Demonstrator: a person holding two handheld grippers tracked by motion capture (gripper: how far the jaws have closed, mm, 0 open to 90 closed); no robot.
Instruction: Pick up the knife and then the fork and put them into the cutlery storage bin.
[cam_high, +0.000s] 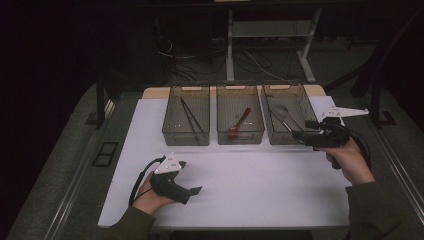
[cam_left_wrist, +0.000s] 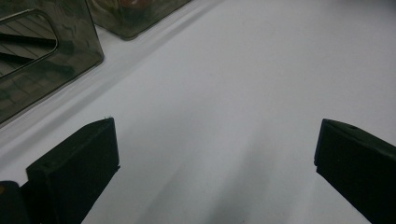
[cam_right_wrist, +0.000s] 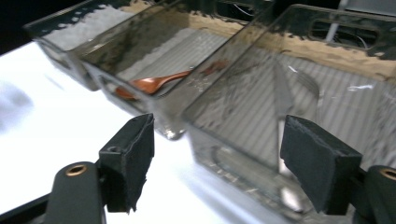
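High view: right tool (cam_high: 301, 134) spread, empty, at the front corner of the right bin (cam_high: 287, 113); left tool (cam_high: 196, 190) spread over the counter (cam_high: 250, 180). No legible writing.

three bins (cam_high: 240, 120) side by side, spoon (cam_high: 239, 123) in middle

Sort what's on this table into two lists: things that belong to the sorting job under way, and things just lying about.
Part of the job:
right gripper, jaws open and empty
right bin with a metal utensil in it

Just lying about:
middle bin with a wooden spoon
left bin with dark chopsticks
left gripper, open over the white table
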